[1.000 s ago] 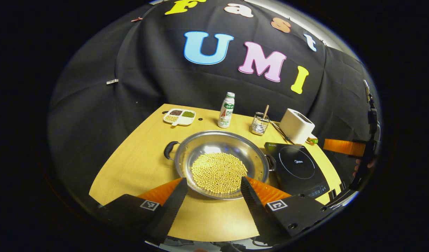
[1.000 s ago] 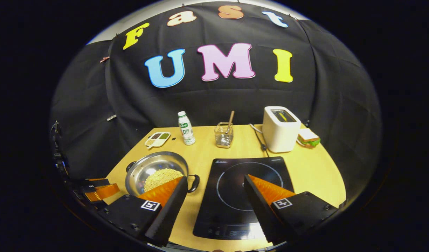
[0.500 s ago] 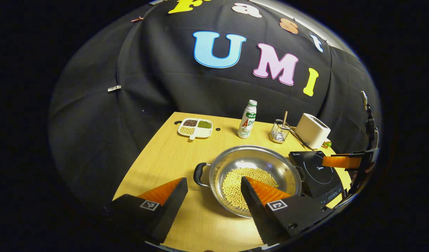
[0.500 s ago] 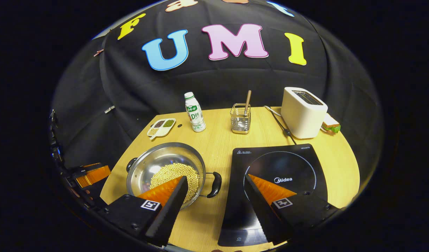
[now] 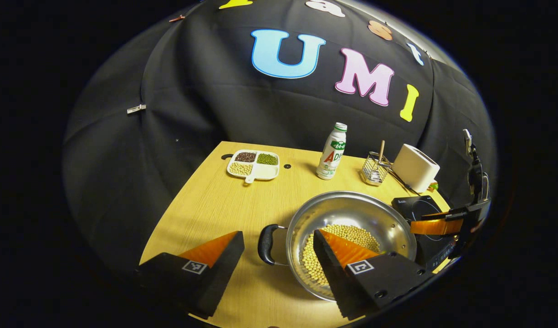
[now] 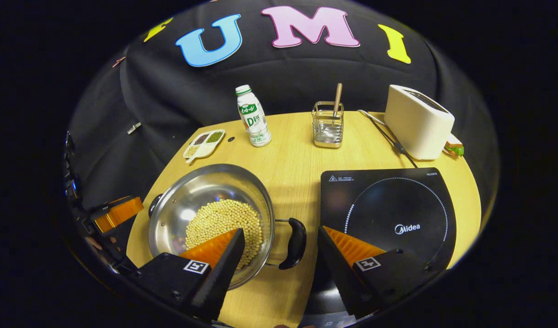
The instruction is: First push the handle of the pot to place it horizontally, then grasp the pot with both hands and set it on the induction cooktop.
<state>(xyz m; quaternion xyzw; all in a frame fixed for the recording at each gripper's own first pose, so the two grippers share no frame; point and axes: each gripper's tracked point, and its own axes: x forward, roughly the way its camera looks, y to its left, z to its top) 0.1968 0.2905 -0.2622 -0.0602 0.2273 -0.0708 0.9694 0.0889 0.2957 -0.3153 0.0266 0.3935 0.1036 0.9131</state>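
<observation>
- Left gripper view: the left gripper (image 5: pixel 279 246) hangs low over the near side of the table (image 5: pixel 215 205), jaws spread wide and holding nothing. The pot's left handle (image 5: pixel 266 244) sits in the gap between the two fingers, apart from both as far as I can judge.
- The pot (image 5: pixel 351 214) stands on the table just left of the cooktop (image 5: pixel 420 207), with a heap of pale beans (image 5: pixel 351 234) in its bottom. It is not yet on the cooktop.
- Right gripper view: the right gripper (image 6: pixel 281 241) is likewise spread open and empty, straddling the pot's right handle (image 6: pixel 295 242), which lies between the pot's rim and the cooktop's left edge (image 6: pixel 326 205).
- The two handles look to lie roughly along a left-to-right line, so I'd judge the pushing step as good as done and the two-handed grasp as the step in hand. The fisheye bend makes the exact line hard to swear to.
- Next, each gripper needs to come down and close on its own handle, then both lift together and level so the beans don't slide, and carry the pot to the right onto the cooktop's ring (image 6: pixel 397 214).
- Well behind stand a bottle (image 6: pixel 253 116), a wire holder (image 6: pixel 328 125), a toaster (image 6: pixel 417 122) and a small divided dish (image 6: pixel 203 143), all clear of the path.
</observation>
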